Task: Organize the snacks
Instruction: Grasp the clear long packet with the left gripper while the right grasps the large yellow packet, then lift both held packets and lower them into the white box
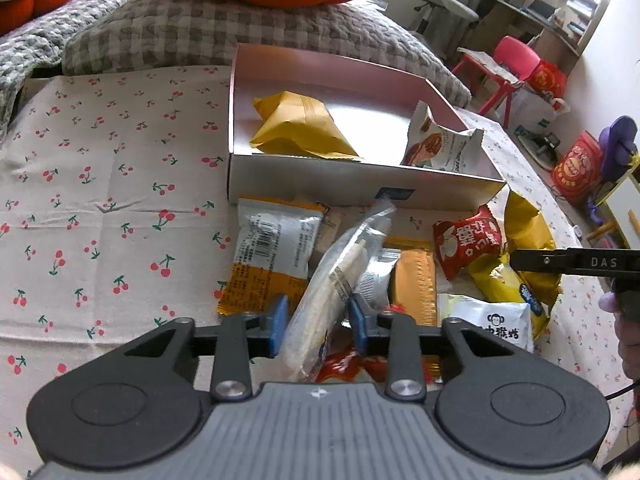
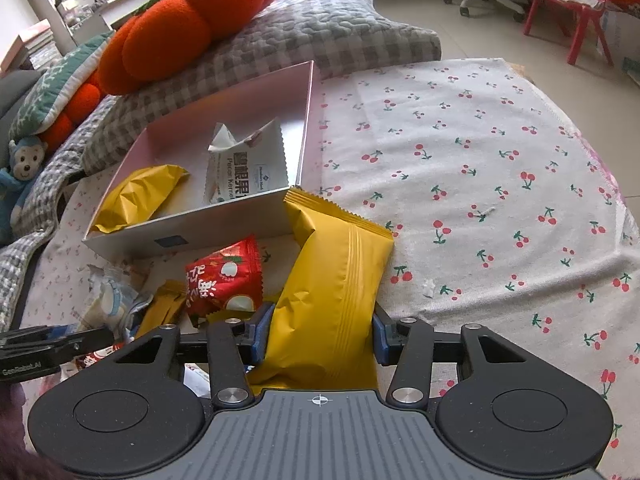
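Observation:
A pink open box (image 1: 352, 184) (image 2: 192, 228) on the cherry-print cloth holds a yellow packet (image 1: 300, 128) (image 2: 136, 196) and a white pecan packet (image 1: 440, 144) (image 2: 248, 160). A pile of snacks lies in front of it. My left gripper (image 1: 320, 326) is shut on a clear long wafer packet (image 1: 340, 280). My right gripper (image 2: 318, 334) is shut on a big yellow packet (image 2: 332, 280), whose top leans on the box corner. A red packet (image 1: 466, 240) (image 2: 226, 280) lies between them. The right gripper's finger shows in the left wrist view (image 1: 568, 262).
An orange-and-white packet (image 1: 272, 252), an orange bar (image 1: 416, 284) and a white monkey-logo packet (image 1: 488, 320) lie in the pile. A checked quilt (image 1: 240, 28) with an orange plush cushion (image 2: 192, 20) is behind the box. Cherry cloth (image 2: 500, 160) stretches right of the box.

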The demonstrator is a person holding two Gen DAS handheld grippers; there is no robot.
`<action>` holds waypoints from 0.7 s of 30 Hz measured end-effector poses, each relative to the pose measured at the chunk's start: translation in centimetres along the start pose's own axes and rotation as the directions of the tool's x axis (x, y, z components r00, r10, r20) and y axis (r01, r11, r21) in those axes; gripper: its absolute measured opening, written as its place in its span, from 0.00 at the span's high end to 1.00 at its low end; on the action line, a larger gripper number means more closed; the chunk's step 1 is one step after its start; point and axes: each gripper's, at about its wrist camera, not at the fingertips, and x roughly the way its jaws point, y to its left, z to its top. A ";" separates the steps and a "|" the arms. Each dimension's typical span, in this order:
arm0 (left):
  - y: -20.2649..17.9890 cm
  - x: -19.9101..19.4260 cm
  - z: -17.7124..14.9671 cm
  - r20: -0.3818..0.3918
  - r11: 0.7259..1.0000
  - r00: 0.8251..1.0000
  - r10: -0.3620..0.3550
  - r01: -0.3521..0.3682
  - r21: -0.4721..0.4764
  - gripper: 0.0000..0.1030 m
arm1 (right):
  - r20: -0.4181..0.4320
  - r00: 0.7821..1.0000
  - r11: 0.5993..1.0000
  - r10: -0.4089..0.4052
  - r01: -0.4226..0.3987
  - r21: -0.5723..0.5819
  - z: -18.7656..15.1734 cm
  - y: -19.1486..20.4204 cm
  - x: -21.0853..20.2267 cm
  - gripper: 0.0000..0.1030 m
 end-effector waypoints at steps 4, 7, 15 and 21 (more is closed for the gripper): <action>0.0 -0.1 0.0 0.005 1.000 1.000 -0.004 0.004 -0.004 0.79 | -0.001 1.000 1.000 0.004 -0.004 -0.006 0.1 0.2 -0.3 0.57; -0.1 -0.4 0.2 0.010 1.000 1.000 -0.014 0.014 -0.011 0.81 | -0.002 1.000 1.000 0.010 -0.010 0.002 0.3 0.1 -0.7 0.59; -0.5 -1.8 0.5 0.032 0.999 0.999 -0.044 0.045 -0.026 0.84 | 0.004 1.000 0.999 0.027 -0.027 0.031 0.7 -0.3 -1.6 0.61; -0.7 -2.7 0.8 0.053 0.997 0.997 -0.064 0.066 -0.040 0.84 | 0.036 0.998 0.998 0.054 -0.055 0.042 1.4 -0.2 -2.9 0.61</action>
